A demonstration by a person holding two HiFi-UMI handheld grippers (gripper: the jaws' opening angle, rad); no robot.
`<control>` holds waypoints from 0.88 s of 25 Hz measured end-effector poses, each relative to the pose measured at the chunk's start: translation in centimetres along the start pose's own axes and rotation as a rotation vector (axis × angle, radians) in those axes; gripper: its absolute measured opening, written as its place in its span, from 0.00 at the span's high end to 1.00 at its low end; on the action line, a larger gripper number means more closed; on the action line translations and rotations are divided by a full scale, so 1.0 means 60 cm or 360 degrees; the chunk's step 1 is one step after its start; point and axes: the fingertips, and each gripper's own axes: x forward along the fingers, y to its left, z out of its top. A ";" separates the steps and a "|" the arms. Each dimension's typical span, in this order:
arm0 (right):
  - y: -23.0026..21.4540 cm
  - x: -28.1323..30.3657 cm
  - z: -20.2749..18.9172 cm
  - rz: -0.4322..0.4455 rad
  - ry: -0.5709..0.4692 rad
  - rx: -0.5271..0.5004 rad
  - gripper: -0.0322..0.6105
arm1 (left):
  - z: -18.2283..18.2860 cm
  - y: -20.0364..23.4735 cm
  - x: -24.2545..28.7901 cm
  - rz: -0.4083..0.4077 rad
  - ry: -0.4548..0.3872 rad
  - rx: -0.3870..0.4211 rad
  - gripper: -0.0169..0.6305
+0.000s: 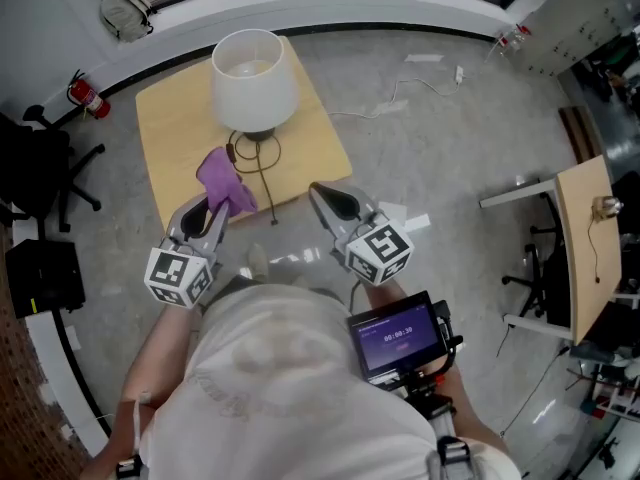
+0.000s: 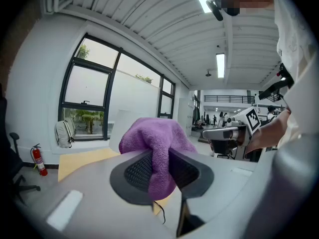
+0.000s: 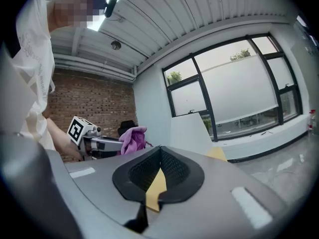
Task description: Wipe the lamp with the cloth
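A lamp with a white shade [image 1: 253,78] and a thin dark wire stand [image 1: 258,153] is on a small wooden table [image 1: 170,118]. My left gripper [image 1: 213,206] is shut on a purple cloth [image 1: 225,180], held over the table's near edge, in front of the lamp and apart from it. In the left gripper view the cloth [image 2: 157,143] bulges out between the jaws and hides most of the shade [image 2: 118,126]. My right gripper [image 1: 325,196] hovers to the right of the cloth. Its jaws meet at the tips with nothing between them [image 3: 159,156]. The shade [image 3: 189,133] stands ahead of it.
A fire extinguisher [image 1: 88,96] and a backpack [image 1: 125,10] stand by the far wall. A black office chair [image 1: 35,173] is left of the table. Another desk [image 1: 585,238] is at the right, and a white cable [image 1: 420,88] lies on the floor.
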 end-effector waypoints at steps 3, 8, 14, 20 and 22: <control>0.010 -0.003 0.011 0.0013 -0.0010 -0.0044 0.93 | 0.003 -0.002 -0.003 -0.0002 -0.0015 0.0002 0.84; 0.015 -0.009 0.018 0.0035 -0.0019 -0.0056 0.93 | 0.006 -0.009 0.000 0.0005 -0.0032 0.0006 0.84; 0.007 -0.036 0.004 0.0009 -0.0017 -0.0013 0.93 | -0.005 -0.033 0.000 0.0002 -0.0003 -0.0004 0.84; 0.003 -0.048 0.000 0.0025 -0.0024 0.0002 0.93 | -0.015 -0.048 -0.006 0.0025 0.0031 -0.0008 0.84; 0.002 -0.055 -0.004 0.0025 -0.0023 0.0010 0.93 | -0.019 -0.055 -0.007 0.0027 0.0039 -0.0009 0.84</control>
